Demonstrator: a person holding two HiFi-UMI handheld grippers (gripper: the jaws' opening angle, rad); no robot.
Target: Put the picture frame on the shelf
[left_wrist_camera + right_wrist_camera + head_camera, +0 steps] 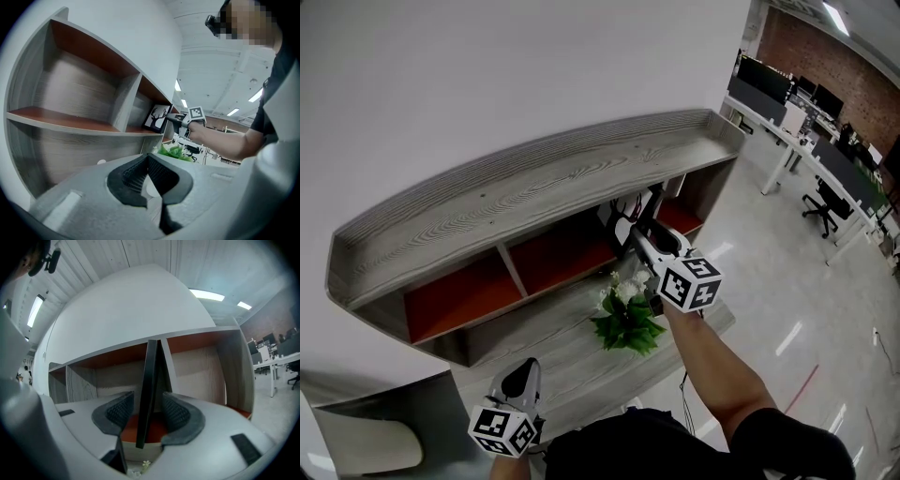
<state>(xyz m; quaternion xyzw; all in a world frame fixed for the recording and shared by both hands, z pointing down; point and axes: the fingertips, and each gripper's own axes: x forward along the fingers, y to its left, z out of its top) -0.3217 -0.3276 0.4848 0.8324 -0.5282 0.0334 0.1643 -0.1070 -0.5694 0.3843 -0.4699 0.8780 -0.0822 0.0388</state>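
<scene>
Picture frame (150, 380) stands upright, edge-on, between the 2 jaws of the right hand-held gripper (628, 232). The jaws are spread wide, and a gap shows on each side between the black frame edge and the ribbed pads (117, 411), so nothing presses on it. The frame's lower edge sits on the red floor of the shelf (534, 187), in the compartment directly ahead of this hand-held gripper, with a divider panel just behind it and the shelf's end wall off to the gripper's right.

Seen from the left gripper view, the frame (157, 117) shows a black antler print on white, with the right hand-held gripper reaching in at its outer edge.

Below the right hand-held gripper, a bunch of white flowers (628, 309) with green leaves rests on the grey wood bench (572, 352). The left hand-held gripper (523, 367) hangs low over that bench, well apart from the frame, its jaws pressed together with nothing between them.
</scene>
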